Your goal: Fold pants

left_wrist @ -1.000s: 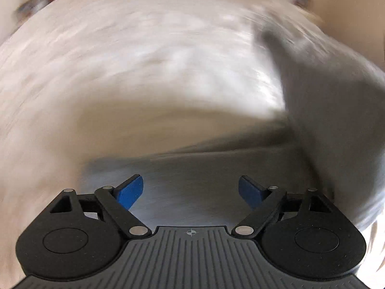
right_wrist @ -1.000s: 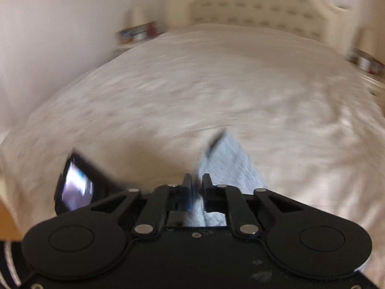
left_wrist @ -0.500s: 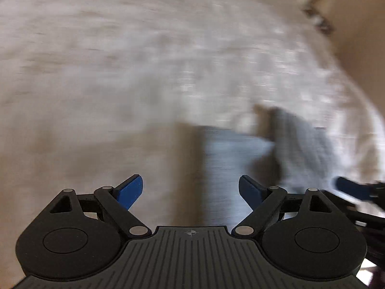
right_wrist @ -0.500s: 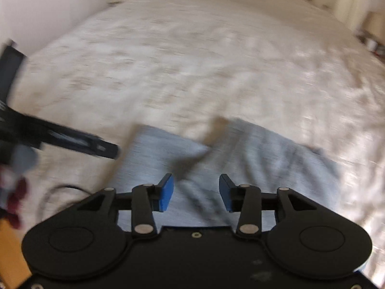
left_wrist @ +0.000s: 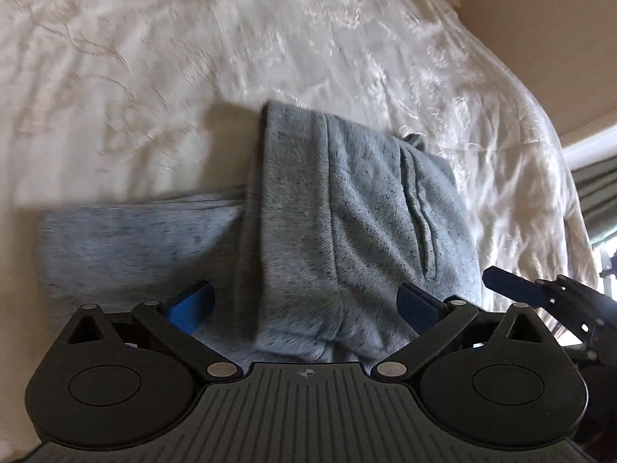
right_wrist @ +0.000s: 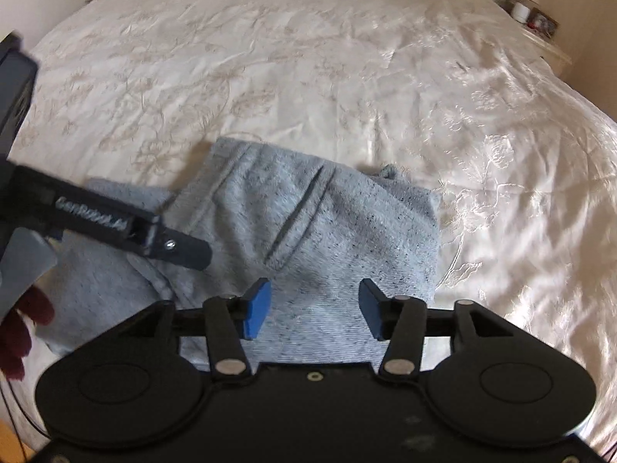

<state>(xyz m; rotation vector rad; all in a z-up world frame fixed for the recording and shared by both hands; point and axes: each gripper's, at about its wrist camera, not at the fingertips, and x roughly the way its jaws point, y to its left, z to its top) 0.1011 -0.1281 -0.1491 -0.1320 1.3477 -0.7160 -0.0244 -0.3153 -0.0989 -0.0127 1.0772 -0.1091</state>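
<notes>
The near edge of the grey sweatpants [left_wrist: 347,223] is cut off behind both gripper bodies. The garment lies folded on the cream embroidered bedspread [right_wrist: 347,77], one layer doubled over another. The left gripper [left_wrist: 304,301] has just been opening and stands spread wide above the cloth, gripping nothing. The right gripper [right_wrist: 314,310] has likewise been opening, half spread, nothing pinched. Blurred picture frames [right_wrist: 541,21] stand on a bedside table.
</notes>
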